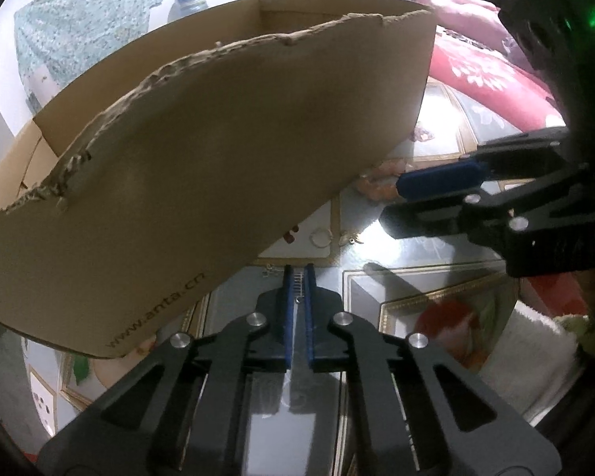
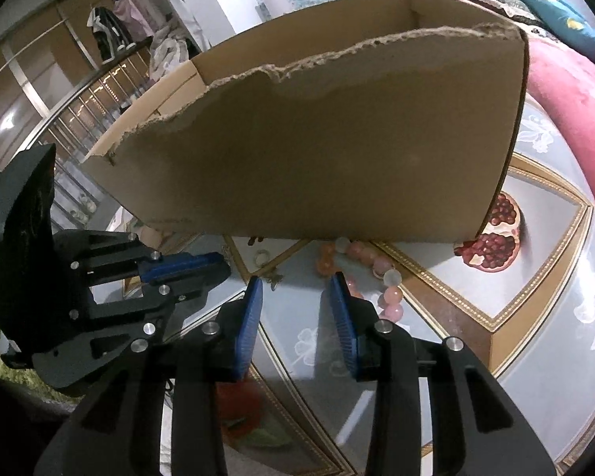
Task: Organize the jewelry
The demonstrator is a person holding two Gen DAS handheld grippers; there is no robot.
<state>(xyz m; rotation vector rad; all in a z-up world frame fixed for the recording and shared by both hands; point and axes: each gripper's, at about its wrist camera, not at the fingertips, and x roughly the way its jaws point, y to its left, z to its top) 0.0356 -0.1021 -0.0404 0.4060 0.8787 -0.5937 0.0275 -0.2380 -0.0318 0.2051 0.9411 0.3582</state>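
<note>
Jewelry lies loose on the table (image 2: pixel 555 261) in front of a torn cardboard box (image 2: pixel 317 139): a pink bead bracelet (image 2: pixel 380 273), a small pale ring (image 1: pixel 320 236), a tiny gold piece (image 1: pixel 351 240) beside that ring, and a red bit (image 1: pixel 291 234) right at the box's foot. The bracelet curls from just under the box's front wall toward the right gripper (image 2: pixel 297 297), with some beads touching the outer side of its right-hand finger. That gripper's blue pads (image 2: pixel 250 325) stand partly spread, and only bare table shows between them.

The left gripper (image 1: pixel 299 277) has its pads pressed almost together. A thin silvery chain (image 1: pixel 297 281) sits in the narrow slit between them, pinched at the tips, and a little more of it trails onto the table just to the left of the tips. The ring and gold piece lie just beyond these tips, apart from them.

The box's front wall has a ragged, ripped top edge; what is inside cannot be seen. The table has a glossy patterned top with gold borders and a pomegranate picture (image 2: pixel 496 230) by the box's right corner. A red floral quilt (image 1: pixel 488 67) lies behind.
</note>
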